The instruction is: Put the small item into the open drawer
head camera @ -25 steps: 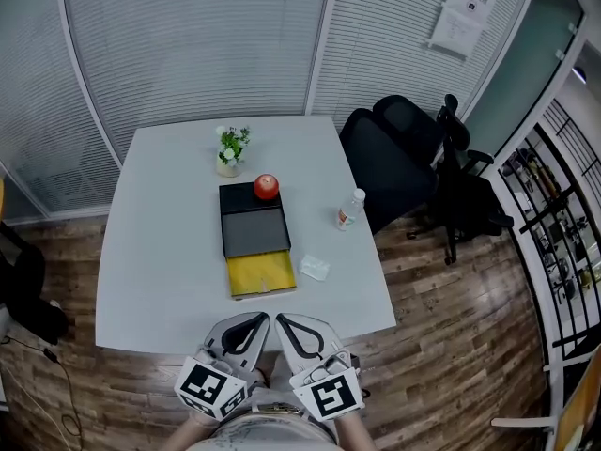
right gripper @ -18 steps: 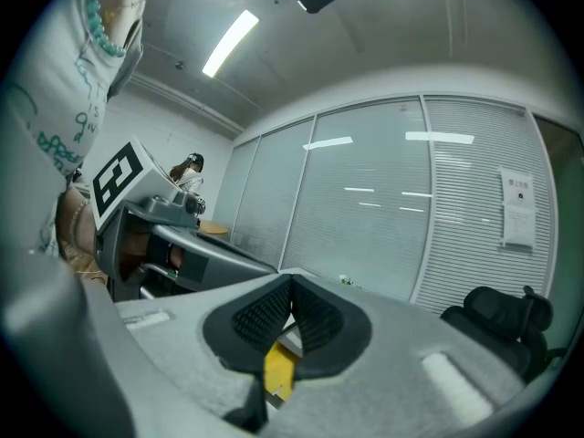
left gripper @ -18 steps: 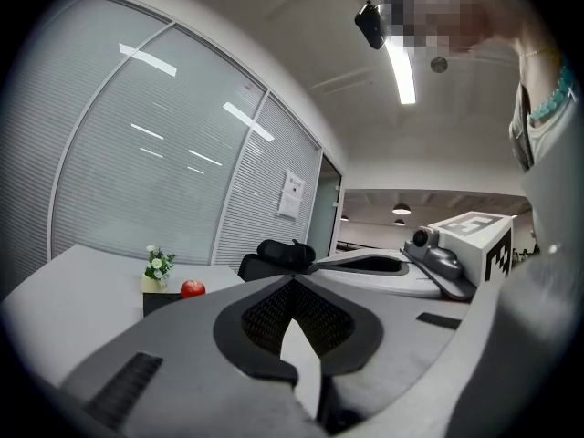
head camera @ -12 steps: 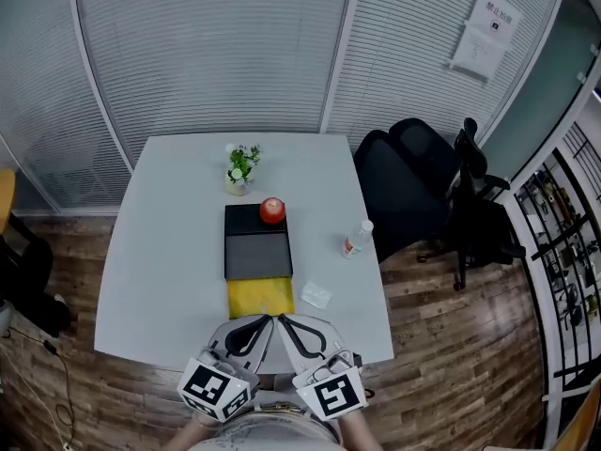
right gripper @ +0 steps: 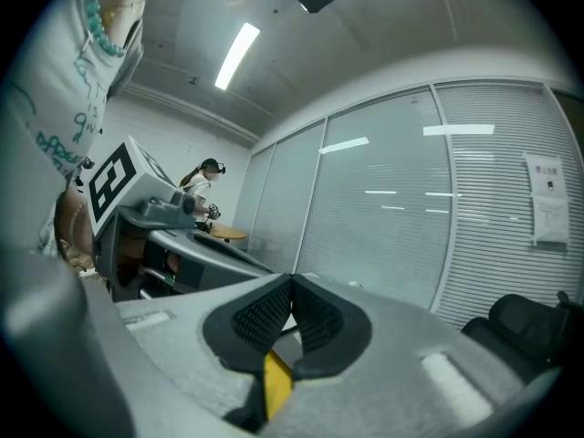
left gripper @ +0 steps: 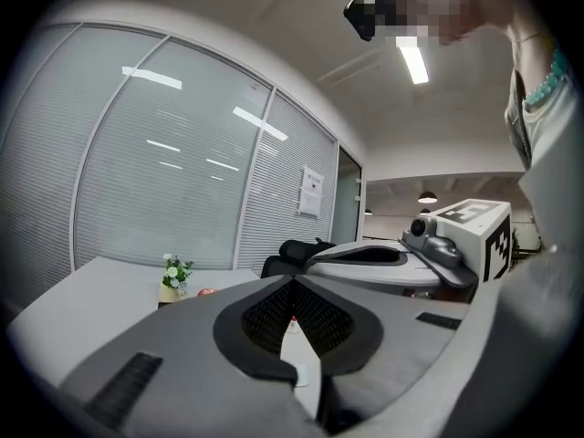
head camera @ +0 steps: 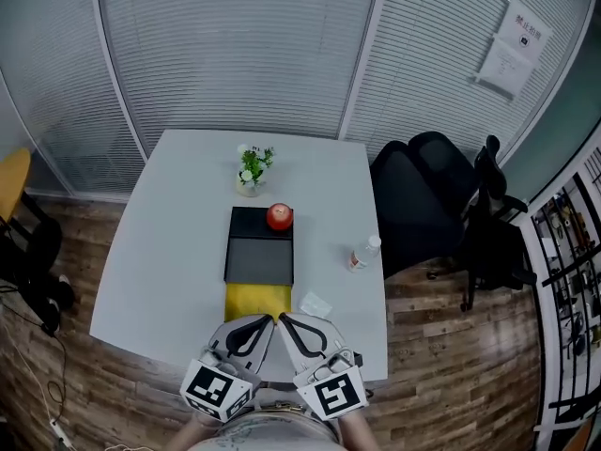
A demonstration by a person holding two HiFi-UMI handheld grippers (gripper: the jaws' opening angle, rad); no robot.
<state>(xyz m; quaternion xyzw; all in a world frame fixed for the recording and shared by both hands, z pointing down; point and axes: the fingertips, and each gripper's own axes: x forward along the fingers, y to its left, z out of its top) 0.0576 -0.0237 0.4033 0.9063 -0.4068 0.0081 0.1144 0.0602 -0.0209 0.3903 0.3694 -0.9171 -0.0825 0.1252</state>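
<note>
**At the near edge of the bench, both claws closed and empty**

In the head view, we see a white bench (head camera: 169,233) with a black drawer unit (head camera: 260,247) lying at its middle. Its yellow drawer (head camera: 255,299) is pulled out toward us. The small item (head camera: 315,303), a white crumpled piece, lies on the bench just to the right of the drawer, outside it. A red round object (head camera: 279,216) sits on the far end of the unit, and a small potted plant (head camera: 252,169) stands beyond it. A clear bottle (head camera: 362,254) stands near the right edge, well apart from the unit, with a black office chair (head camera: 441,195) on the floor past it. The left claw (head camera: 269,319) and the right claw (head camera: 281,319) hover side by side at the near edge of the drawer, their tips almost touching each other.

In the left gripper view, we see the left claw (left gripper: 294,283) with its jaws together and nothing between them. The plant (left gripper: 173,275) shows far off to the left.

In the right gripper view, we see the right claw (right gripper: 292,283) closed tight as well, holding nothing. A strip of the yellow drawer (right gripper: 276,381) shows through the gap below the pads.
</note>
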